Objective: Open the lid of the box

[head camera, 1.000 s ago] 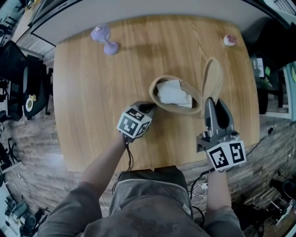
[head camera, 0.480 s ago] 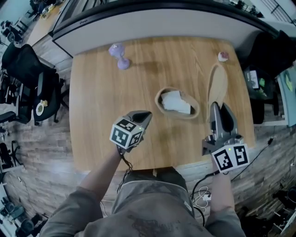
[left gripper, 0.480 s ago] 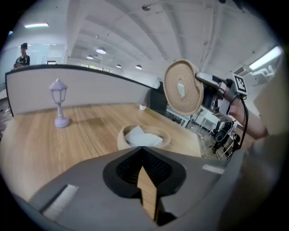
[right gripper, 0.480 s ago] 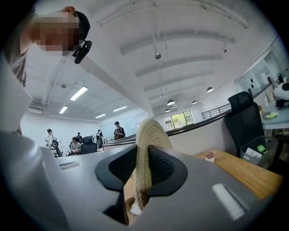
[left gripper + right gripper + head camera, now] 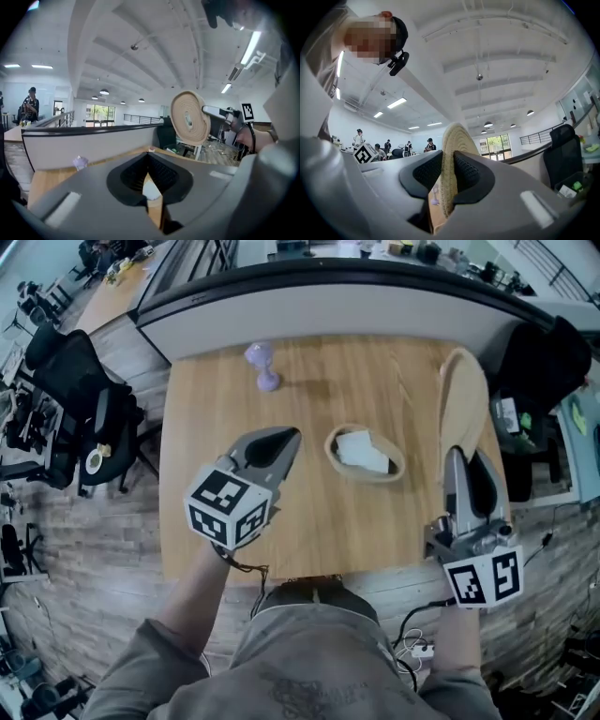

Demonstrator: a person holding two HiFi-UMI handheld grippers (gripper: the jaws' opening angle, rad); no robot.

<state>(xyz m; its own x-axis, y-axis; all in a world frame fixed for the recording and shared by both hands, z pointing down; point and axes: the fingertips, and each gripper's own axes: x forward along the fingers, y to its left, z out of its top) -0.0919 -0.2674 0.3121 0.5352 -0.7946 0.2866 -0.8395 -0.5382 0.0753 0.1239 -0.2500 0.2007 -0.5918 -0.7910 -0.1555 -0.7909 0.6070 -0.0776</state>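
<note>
An oval woven box [image 5: 365,456] stands open on the wooden table [image 5: 309,521], with white crumpled paper [image 5: 360,450] inside. Its flat woven lid [image 5: 464,395] stands on edge above the table's right side, clear of the box. My right gripper [image 5: 466,457] is shut on the lid's lower rim; the right gripper view shows the lid [image 5: 452,154] pinched edge-on between the pads. My left gripper [image 5: 289,437] hovers left of the box, raised, its jaws shut with nothing in them. From the left gripper view the lid [image 5: 190,117] shows as a round disc with the right gripper [image 5: 220,112] behind it.
A small purple dumbbell-shaped object [image 5: 262,365] lies near the table's far left edge. A black office chair [image 5: 84,404] stands left of the table, dark furniture [image 5: 548,371] to its right, and a grey partition [image 5: 328,301] runs along the far side.
The right gripper has lifted the lid higher and further right of the box. The left gripper has drawn back from the box's left rim and risen toward the head camera.
</note>
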